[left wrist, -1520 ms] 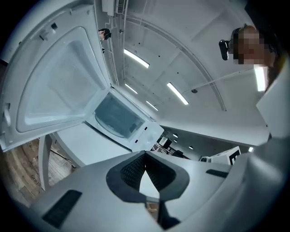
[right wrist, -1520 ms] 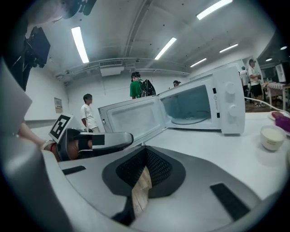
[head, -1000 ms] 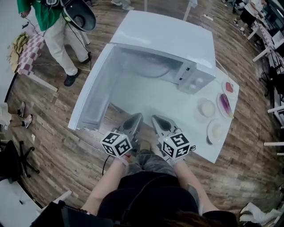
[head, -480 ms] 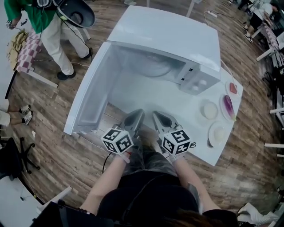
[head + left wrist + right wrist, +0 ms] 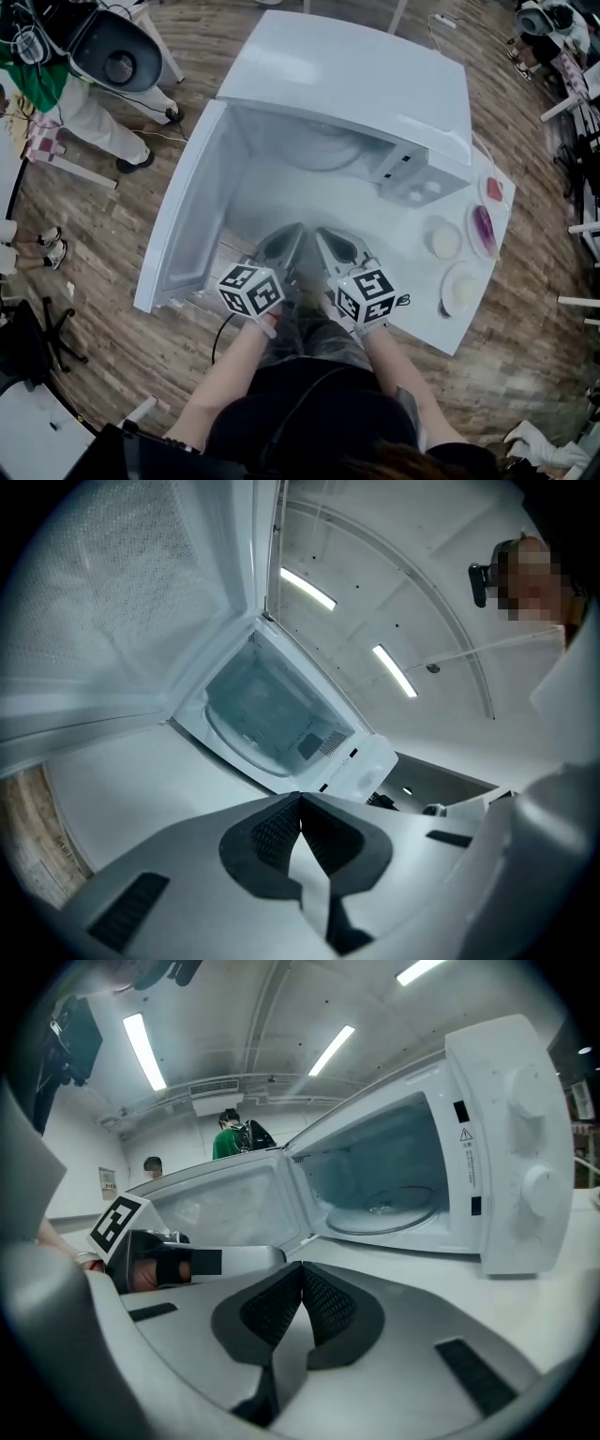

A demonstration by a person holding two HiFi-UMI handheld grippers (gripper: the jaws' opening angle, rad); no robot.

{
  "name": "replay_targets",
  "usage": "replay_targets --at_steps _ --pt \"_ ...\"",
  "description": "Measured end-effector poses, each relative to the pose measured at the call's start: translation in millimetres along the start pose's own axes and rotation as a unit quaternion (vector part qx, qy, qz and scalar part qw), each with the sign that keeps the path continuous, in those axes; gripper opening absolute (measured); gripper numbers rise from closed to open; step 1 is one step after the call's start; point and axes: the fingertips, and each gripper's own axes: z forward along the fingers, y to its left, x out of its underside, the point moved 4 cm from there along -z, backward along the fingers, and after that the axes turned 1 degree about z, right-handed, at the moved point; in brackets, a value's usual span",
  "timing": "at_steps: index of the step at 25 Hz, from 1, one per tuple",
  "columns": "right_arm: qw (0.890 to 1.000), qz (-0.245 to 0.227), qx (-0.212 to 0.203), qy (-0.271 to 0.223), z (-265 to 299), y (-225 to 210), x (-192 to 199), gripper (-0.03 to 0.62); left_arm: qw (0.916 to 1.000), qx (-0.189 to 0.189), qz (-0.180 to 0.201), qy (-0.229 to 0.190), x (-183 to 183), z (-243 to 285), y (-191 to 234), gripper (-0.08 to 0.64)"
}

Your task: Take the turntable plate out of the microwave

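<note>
White boxy microwave, door swung open. Round clear glass turntable plate lies inside the microwave, on its floor. Left gripper and right gripper side by side before the microwave's opening, jaws closed together, both empty.

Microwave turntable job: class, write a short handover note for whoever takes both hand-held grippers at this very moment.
Left hand-held gripper: shut, empty, over the near edge of the white table, facing the cavity.
Right hand-held gripper: shut, empty, close beside the left one.
Round clear glass turntable plate: lying flat inside the boxy white microwave, untouched.
Done: the white microwave door stands wide open to the left.
Left: open the jaws, reach in, grip the plate's rim, bring it out onto the table.
</note>
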Motion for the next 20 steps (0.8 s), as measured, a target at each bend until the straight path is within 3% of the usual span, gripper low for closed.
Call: replay_targets --at_steps 10,20 --pt "1.000 0.017 0.021 0.009 24 -18 -1 0.020 0.9999 -0.012 -0.005 0.010 -10 18 23 0.011" --pt "0.999 -0.008 0.040 0.026 46 -30 -8 0.020 0.9995 -0.016 -0.019 0.019 -15 36 37 0.011"
